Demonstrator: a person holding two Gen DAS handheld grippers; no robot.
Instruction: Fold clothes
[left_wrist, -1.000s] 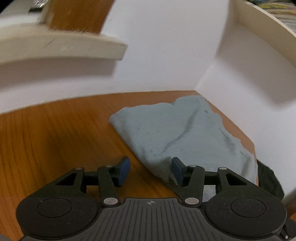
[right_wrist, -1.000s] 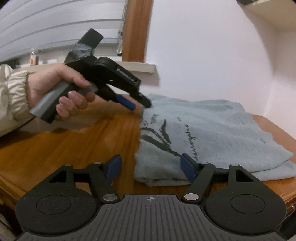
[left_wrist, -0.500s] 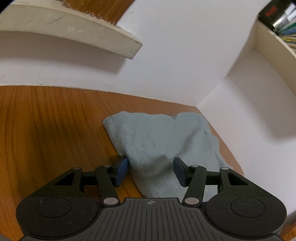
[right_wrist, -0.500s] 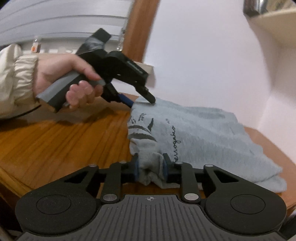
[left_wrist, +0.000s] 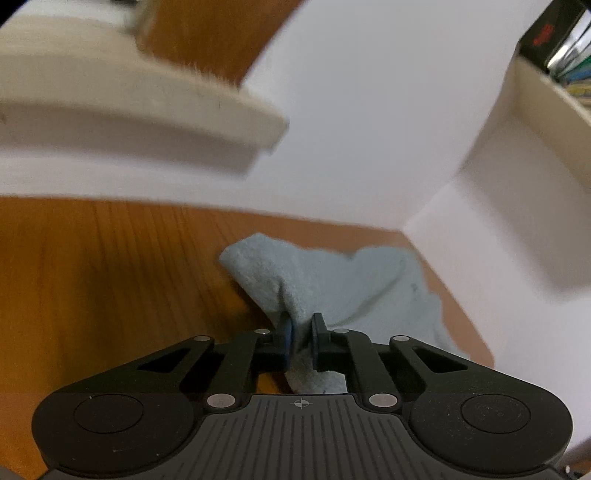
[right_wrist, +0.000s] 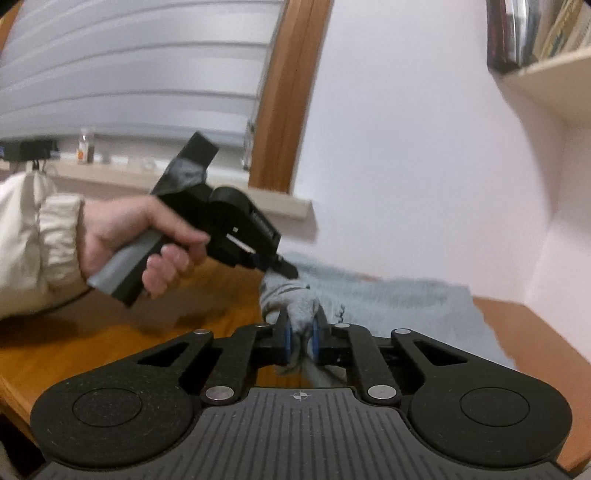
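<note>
A light blue-grey folded shirt (left_wrist: 354, 284) lies on the wooden table (left_wrist: 110, 280) near the wall corner. My left gripper (left_wrist: 300, 334) is shut on the shirt's near edge, and the cloth rises in a ridge between its blue pads. In the right wrist view the same shirt (right_wrist: 406, 306) stretches to the right, and my right gripper (right_wrist: 301, 332) is shut on a bunched corner of it. The left gripper (right_wrist: 286, 271) shows there too, held by a hand (right_wrist: 147, 236) in a cream sleeve, pinching the shirt's far left corner.
White walls meet in a corner just behind the shirt. A cream window sill (left_wrist: 147, 122) juts out at upper left. A shelf with books (right_wrist: 535, 33) hangs at upper right. The table's front edge (right_wrist: 14, 391) runs at lower left.
Both grippers have closed on the shirt: the right one first, the left one in the last half second. The gripped edge now lifts off the table.
</note>
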